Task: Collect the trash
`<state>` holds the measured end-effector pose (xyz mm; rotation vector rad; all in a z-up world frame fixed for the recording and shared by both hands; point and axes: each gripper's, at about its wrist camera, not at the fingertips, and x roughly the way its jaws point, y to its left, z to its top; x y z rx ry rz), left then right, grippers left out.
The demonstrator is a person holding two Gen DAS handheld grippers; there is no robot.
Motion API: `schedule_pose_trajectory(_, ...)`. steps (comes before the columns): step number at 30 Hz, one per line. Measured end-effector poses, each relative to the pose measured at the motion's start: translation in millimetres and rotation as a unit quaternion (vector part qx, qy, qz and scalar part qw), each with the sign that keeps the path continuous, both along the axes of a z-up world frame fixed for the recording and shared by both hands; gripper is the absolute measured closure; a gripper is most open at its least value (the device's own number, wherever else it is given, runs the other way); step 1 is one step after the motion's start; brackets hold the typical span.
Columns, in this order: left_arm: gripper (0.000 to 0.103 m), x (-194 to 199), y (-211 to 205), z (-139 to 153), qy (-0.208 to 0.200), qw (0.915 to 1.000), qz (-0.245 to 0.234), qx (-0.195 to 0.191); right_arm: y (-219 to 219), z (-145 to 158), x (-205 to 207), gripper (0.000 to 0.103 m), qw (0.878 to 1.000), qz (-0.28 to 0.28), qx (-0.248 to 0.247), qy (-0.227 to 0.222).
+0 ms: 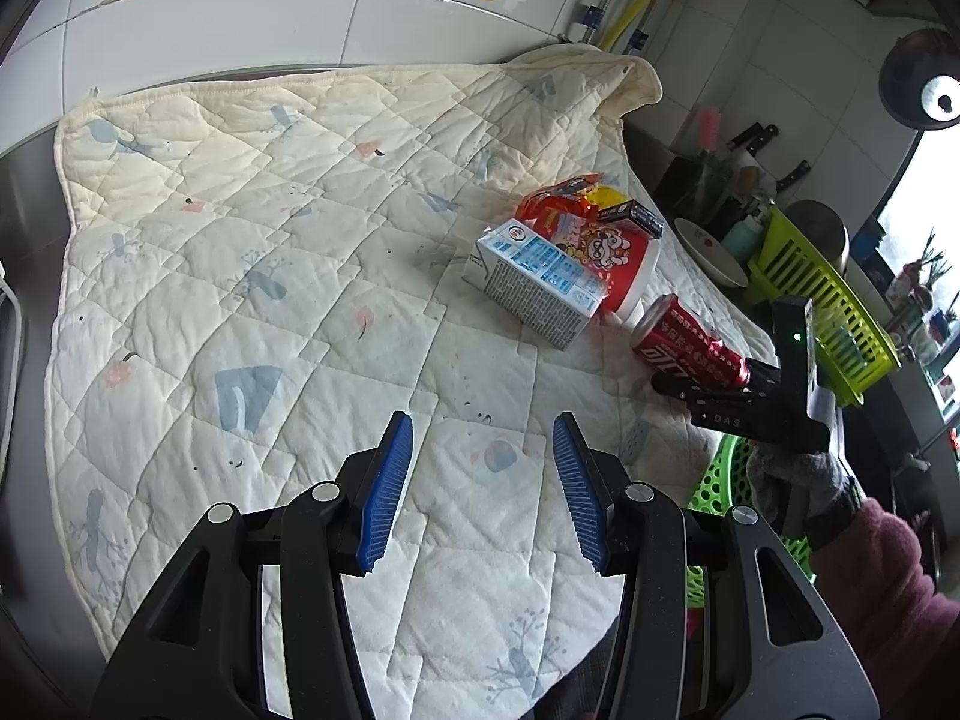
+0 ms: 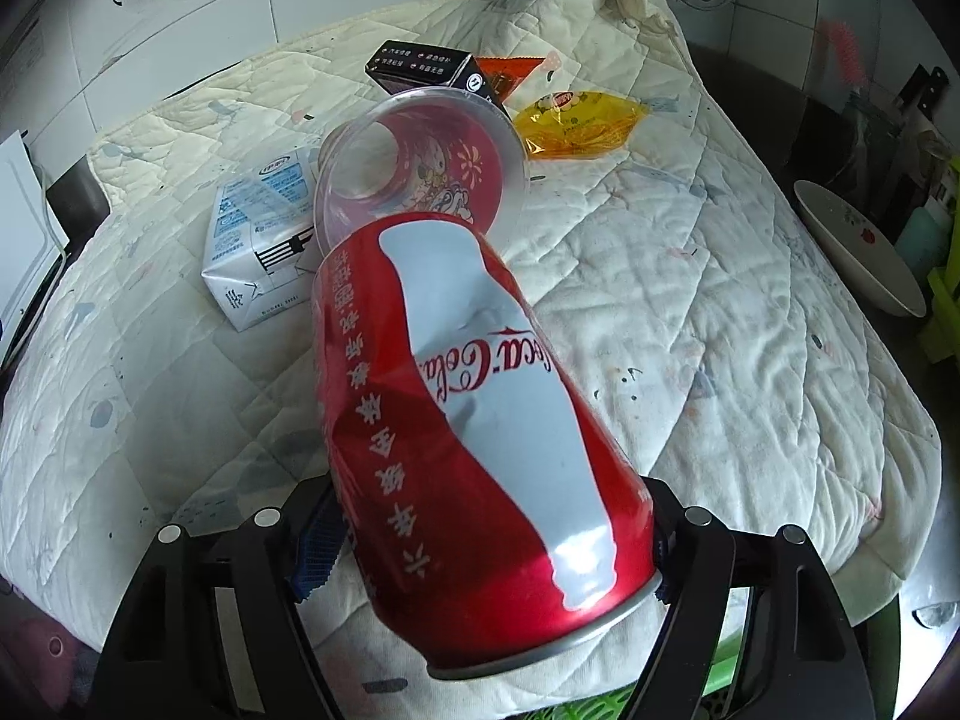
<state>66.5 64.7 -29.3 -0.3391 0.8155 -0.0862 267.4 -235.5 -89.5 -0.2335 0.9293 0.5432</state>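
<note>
- Left claw (image 1: 483, 444): I see its blue-padded jaws spread apart with nothing between them, hovering over a bare stretch of the quilted cloth (image 1: 240, 240) that covers the tabletop.
- Right claw (image 2: 489, 540): a dented red Coca-Cola can (image 2: 468, 420) lies lengthwise between its jaws, base end nearest the camera. The right pad sits against the can; the left pad is just beside it, and I cannot tell whether it presses on the can.
- In the left wrist view the can is tilted, top end towards the pile of trash, near the cloth's right edge; a gloved hand (image 1: 798, 480) carries the claw.
- Trash pile, on the cloth just beyond the can: a clear plastic cup (image 2: 420, 174) with a red printed label, lying on its side, mouth towards the can; a blue-and-white milk carton (image 1: 534, 288) touching the cup; a small black box (image 2: 420, 63), an orange wrapper (image 2: 516, 72) and a yellow wrapper (image 2: 576, 120) behind.
- A green perforated basket (image 1: 720, 480) shows below the tabletop's edge, beneath the right claw.
</note>
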Motion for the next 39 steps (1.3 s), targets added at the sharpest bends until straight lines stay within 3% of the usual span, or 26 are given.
schedule_pose_trajectory(15, 0.054, -1.4, -3.1, 1.0, 0.000, 1.0000, -0.003, 0.002, -2.0, 1.6, -5.8, 0.038, 1.000, -0.007, -0.002, -0.002)
schedule_pose_trajectory(39, 0.054, -1.3, -5.7, 2.3, 0.001, 1.0000, -0.006, 0.000, 1.4, 0.2, -2.6, 0.031, 1.000, -0.004, -0.004, -0.001)
